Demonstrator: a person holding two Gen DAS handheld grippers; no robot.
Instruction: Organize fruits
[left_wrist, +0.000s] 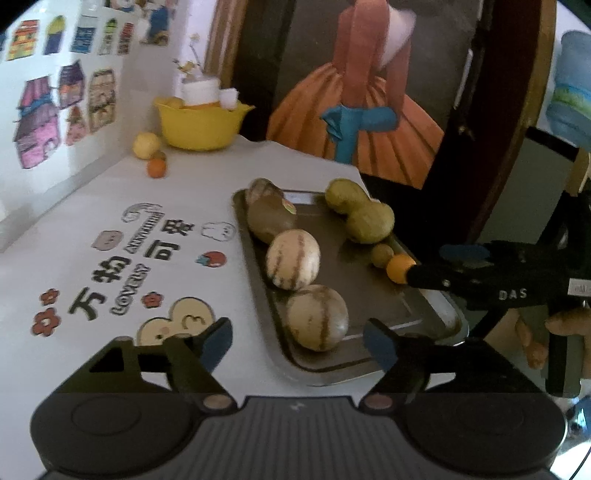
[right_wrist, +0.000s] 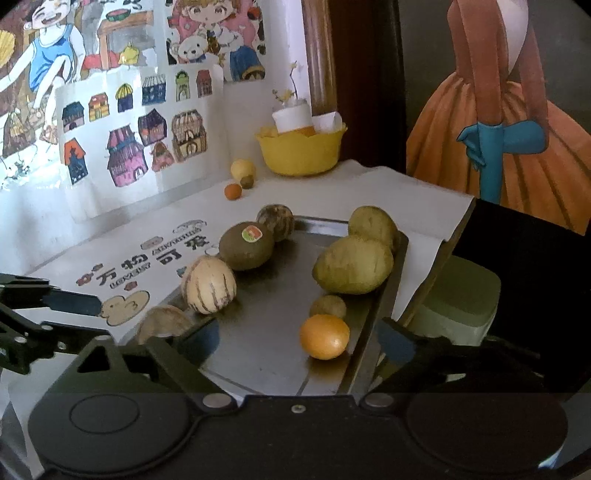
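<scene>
A metal tray (left_wrist: 373, 306) (right_wrist: 266, 343) on the white table holds two rows of fruit. One row has two striped pale melons (left_wrist: 293, 264) (right_wrist: 208, 285), a brown kiwi with a sticker (left_wrist: 269, 219) (right_wrist: 246, 245) and a darker round fruit (right_wrist: 276, 221). The other row has two green-yellow fruits (left_wrist: 369, 223) (right_wrist: 352, 264), a small brown fruit (right_wrist: 328, 306) and a small orange (left_wrist: 399, 268) (right_wrist: 324, 336). My left gripper (left_wrist: 297, 341) is open and empty at the tray's near end. My right gripper (right_wrist: 299, 347) is open, with the orange just ahead of its fingers.
A yellow bowl (left_wrist: 201, 123) (right_wrist: 301, 151) with a white jar stands at the table's far corner. A yellow fruit (left_wrist: 146, 145) and a small orange fruit (left_wrist: 157, 168) (right_wrist: 232, 191) lie beside it. Picture sheets cover the left wall. A pale stool (right_wrist: 460, 295) stands right of the table.
</scene>
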